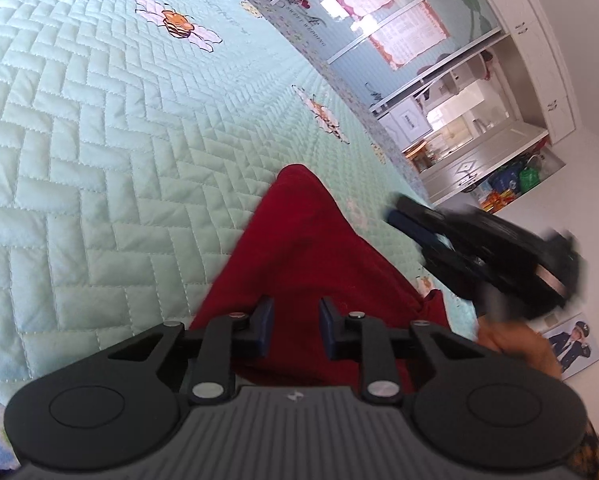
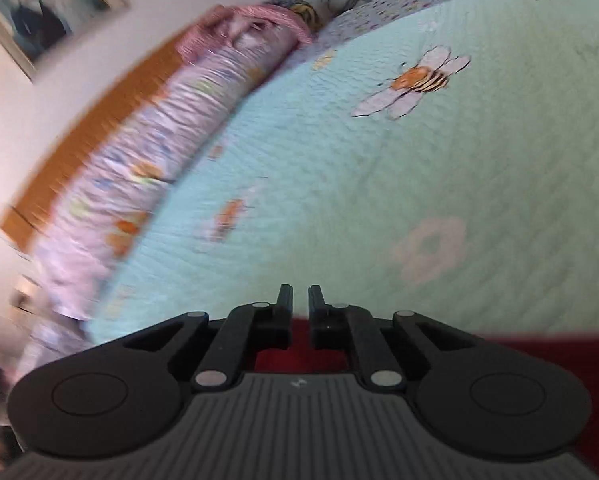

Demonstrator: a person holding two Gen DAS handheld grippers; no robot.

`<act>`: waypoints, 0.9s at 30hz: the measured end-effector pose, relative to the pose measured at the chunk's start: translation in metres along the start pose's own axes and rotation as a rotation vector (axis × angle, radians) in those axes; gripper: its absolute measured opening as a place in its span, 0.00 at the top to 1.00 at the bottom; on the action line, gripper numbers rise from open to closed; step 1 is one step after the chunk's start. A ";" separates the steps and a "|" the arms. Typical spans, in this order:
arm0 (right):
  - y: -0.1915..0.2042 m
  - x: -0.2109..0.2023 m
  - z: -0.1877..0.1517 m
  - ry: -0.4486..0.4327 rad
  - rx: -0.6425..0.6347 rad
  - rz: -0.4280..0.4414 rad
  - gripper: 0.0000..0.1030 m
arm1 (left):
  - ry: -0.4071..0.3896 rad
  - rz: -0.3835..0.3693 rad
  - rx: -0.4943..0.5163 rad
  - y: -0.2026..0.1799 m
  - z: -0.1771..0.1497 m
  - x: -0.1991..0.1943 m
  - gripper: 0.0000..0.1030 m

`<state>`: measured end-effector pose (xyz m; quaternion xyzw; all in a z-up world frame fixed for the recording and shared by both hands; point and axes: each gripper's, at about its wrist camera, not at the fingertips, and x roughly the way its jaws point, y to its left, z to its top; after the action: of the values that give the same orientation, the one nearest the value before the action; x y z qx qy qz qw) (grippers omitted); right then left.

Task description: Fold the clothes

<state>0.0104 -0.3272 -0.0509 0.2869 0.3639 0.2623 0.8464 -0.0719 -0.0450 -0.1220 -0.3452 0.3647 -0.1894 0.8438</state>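
A dark red garment [image 1: 311, 248] lies spread on the pale green quilted bedspread [image 1: 99, 160], tapering to a point away from me. My left gripper [image 1: 296, 312] hovers over its near part, and the blue pads stand apart with flat red cloth showing in the gap. My right gripper [image 1: 397, 210] appears blurred at the right, just beyond the garment's right edge. In the right wrist view, the right gripper [image 2: 300, 300] has a narrow gap with only bedspread [image 2: 379, 200] showing through it. The red garment [image 2: 299, 356] lies under its body.
A long roll of lilac patterned bedding [image 2: 159, 140] lies along the orange headboard [image 2: 79, 128] at the left. A wardrobe with sliding doors [image 1: 399, 40] stands beyond the bed's far edge. A hand [image 1: 511, 344] holds the right gripper.
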 end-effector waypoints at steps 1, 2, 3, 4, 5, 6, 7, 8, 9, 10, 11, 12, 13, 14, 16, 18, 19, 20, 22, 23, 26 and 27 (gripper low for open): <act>-0.001 -0.014 -0.012 0.008 0.013 0.019 0.76 | 0.004 0.010 0.002 -0.002 0.001 0.000 0.74; -0.002 -0.027 -0.024 0.017 0.026 0.034 0.73 | 0.008 0.020 -0.001 -0.003 0.001 0.000 0.74; -0.010 -0.040 -0.035 0.021 0.047 0.025 0.70 | 0.012 0.031 -0.004 -0.005 0.002 0.001 0.73; -0.022 -0.047 -0.043 0.018 0.061 -0.030 0.70 | 0.017 0.047 -0.004 -0.008 0.003 0.001 0.73; -0.036 -0.052 -0.049 0.012 0.073 -0.097 0.70 | 0.023 0.064 0.001 -0.012 0.004 0.002 0.72; -0.052 -0.057 -0.050 -0.012 0.084 -0.158 0.84 | 0.029 0.082 0.011 -0.017 0.005 0.002 0.70; -0.062 -0.067 -0.051 -0.057 0.125 -0.164 0.93 | 0.035 0.101 0.030 -0.023 0.005 0.002 0.65; -0.071 -0.079 -0.052 -0.107 0.174 -0.154 0.89 | 0.038 0.118 0.050 -0.030 0.006 0.002 0.58; -0.072 -0.094 -0.052 -0.155 0.197 -0.139 0.78 | 0.033 0.139 0.072 -0.038 0.005 0.000 0.55; -0.070 -0.106 -0.050 -0.190 0.193 -0.118 0.71 | 0.021 0.160 0.094 -0.047 0.003 -0.003 0.51; -0.065 -0.120 -0.049 -0.215 0.182 -0.095 0.70 | 0.004 0.176 0.116 -0.056 0.000 -0.007 0.50; -0.062 -0.130 -0.051 -0.224 0.178 -0.067 0.70 | -0.012 0.179 0.141 -0.066 -0.003 -0.010 0.49; -0.059 -0.140 -0.053 -0.231 0.175 -0.039 0.68 | -0.024 0.158 0.168 -0.077 -0.007 -0.013 0.48; -0.058 -0.146 -0.059 -0.222 0.182 -0.005 0.66 | -0.026 0.130 0.197 -0.089 -0.012 -0.012 0.47; -0.058 -0.155 -0.074 -0.195 0.200 0.064 0.59 | -0.006 0.073 0.249 -0.110 -0.025 -0.005 0.43; -0.066 -0.154 -0.092 -0.143 0.222 0.077 0.59 | 0.057 0.029 0.289 -0.125 -0.040 0.013 0.41; -0.074 -0.152 -0.101 -0.114 0.230 0.057 0.59 | 0.102 0.020 0.310 -0.130 -0.049 0.025 0.40; -0.080 -0.153 -0.106 -0.112 0.248 0.043 0.60 | 0.146 0.011 0.331 -0.134 -0.057 0.038 0.38; -0.092 -0.157 -0.116 -0.123 0.291 0.020 0.83 | 0.210 0.054 0.356 -0.132 -0.072 0.061 0.39; -0.098 -0.159 -0.120 -0.128 0.312 0.009 0.82 | 0.199 0.062 0.370 -0.131 -0.076 0.062 0.38; -0.100 -0.204 -0.128 -0.240 0.339 -0.024 0.56 | 0.194 0.068 0.403 -0.133 -0.078 0.061 0.37; -0.103 -0.224 -0.132 -0.291 0.354 -0.035 0.51 | 0.200 0.078 0.403 -0.134 -0.078 0.061 0.37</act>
<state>-0.2007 -0.5066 -0.0918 0.4594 0.2833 0.1358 0.8308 -0.0984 -0.2072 -0.0935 -0.1350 0.4146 -0.2589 0.8619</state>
